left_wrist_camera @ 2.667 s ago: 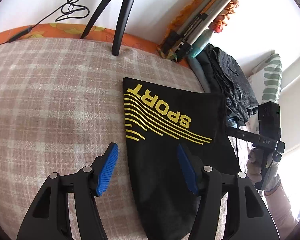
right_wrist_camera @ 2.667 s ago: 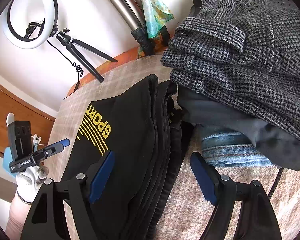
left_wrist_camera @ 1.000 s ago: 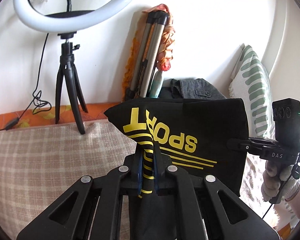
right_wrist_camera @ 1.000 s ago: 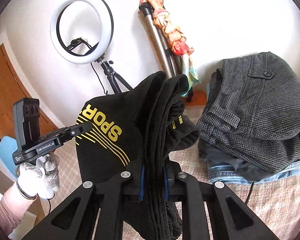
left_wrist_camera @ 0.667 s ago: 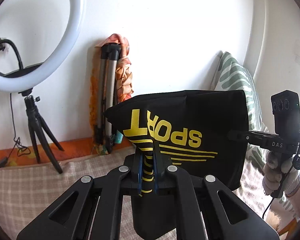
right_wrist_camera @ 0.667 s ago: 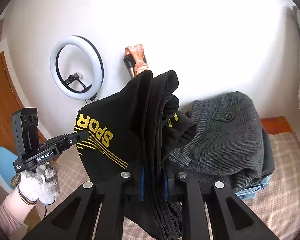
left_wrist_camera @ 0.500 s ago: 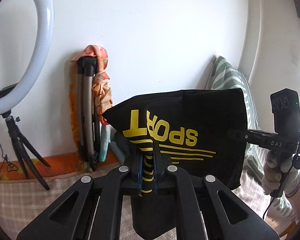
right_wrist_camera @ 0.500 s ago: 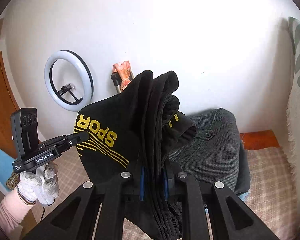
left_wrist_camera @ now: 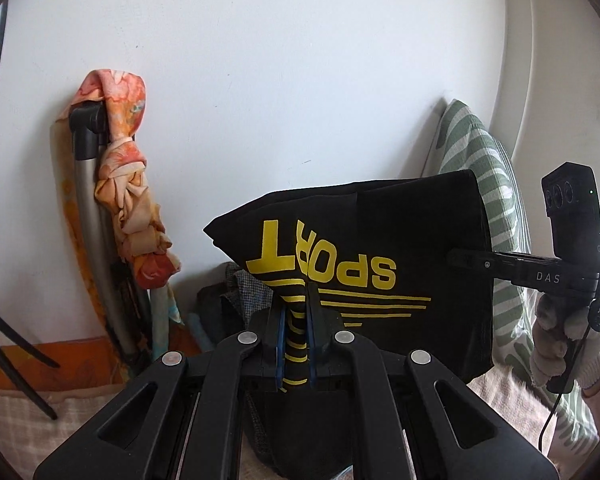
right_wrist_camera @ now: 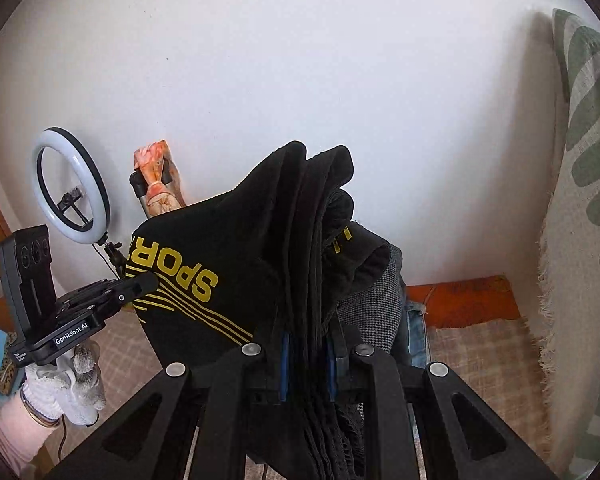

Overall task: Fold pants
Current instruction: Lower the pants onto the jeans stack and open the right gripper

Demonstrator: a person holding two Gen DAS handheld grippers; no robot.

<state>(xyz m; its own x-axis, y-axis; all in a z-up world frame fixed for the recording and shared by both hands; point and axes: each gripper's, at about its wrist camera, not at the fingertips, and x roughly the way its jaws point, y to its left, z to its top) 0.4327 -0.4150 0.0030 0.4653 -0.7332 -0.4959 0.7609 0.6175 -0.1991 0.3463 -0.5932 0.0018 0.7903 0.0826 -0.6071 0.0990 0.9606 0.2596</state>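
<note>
The bed (right_wrist_camera: 484,344), with its checked cover, fills the bottom of the room, and everything here is best placed against the pile of clothes (right_wrist_camera: 376,304) sitting on it by the wall — a houndstooth piece on top, denim showing at its right edge. Right of the pile a green-striped cushion (right_wrist_camera: 580,160) leans upright; left of it a folded tripod with an orange scarf (left_wrist_camera: 128,184) knotted round it stands against the wall, and further left a ring light (right_wrist_camera: 70,186).

The black pants (left_wrist_camera: 380,248), already folded into a thick packet with yellow "SPORT" lettering, hang in the air just in front of the pile and above the bed, touching neither as far as I can tell. Their long axis runs across, from one gripper to the other, roughly level.

The left gripper (left_wrist_camera: 296,348) is clamped on the printed edge; the right gripper (right_wrist_camera: 306,356) is clamped on the stacked fold edges — both bite cloth, with nothing slack between the pads. The right hand's end looks nearer the pile, so my guess is that end leads: the packet wants carrying over the houndstooth top and lowering flat, kept level so the layers do not slide apart.
</note>
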